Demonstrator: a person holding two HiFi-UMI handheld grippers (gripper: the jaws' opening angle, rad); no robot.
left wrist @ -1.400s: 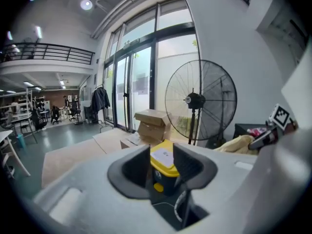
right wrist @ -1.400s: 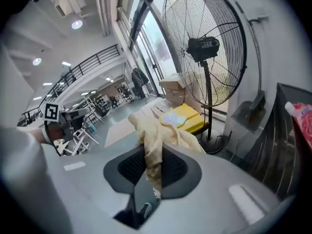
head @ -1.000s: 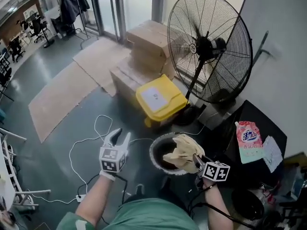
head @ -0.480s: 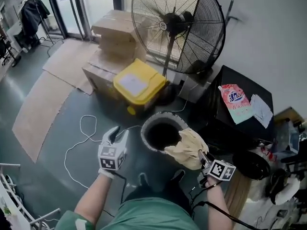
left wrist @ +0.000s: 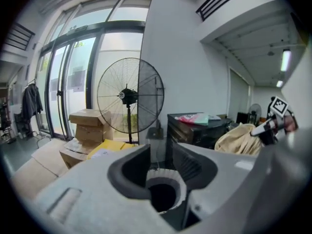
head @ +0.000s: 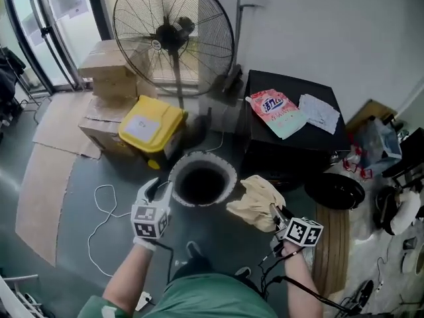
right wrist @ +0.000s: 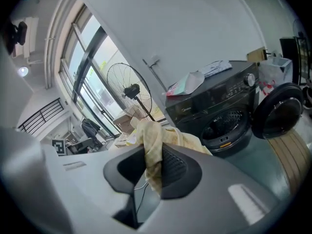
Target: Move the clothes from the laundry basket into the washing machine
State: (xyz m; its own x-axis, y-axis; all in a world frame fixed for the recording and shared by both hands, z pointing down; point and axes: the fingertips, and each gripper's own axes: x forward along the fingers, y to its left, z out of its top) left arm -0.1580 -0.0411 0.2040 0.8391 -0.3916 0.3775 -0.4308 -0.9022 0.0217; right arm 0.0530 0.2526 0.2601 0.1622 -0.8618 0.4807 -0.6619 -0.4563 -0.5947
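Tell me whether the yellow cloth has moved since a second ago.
Yes. The yellow cloth, then over the laundry basket mouth, now hangs right of its rim, nearer the washing machine.

The pink pouch [head: 273,108] on the washing machine [head: 291,144], ahead of the right gripper [head: 273,212], carries large Chinese characters too small to read surely, and the white label [head: 142,126] on the yellow bin [head: 162,119] ahead of the left gripper [head: 157,189] is illegible.

a big floor fan [head: 173,35] stands well ahead of the left gripper [head: 159,187], a yellow box [head: 149,126] nearer, cardboard boxes [head: 109,71] ahead-left. a pink pouch [head: 275,108] lies well beyond the right gripper [head: 270,209].
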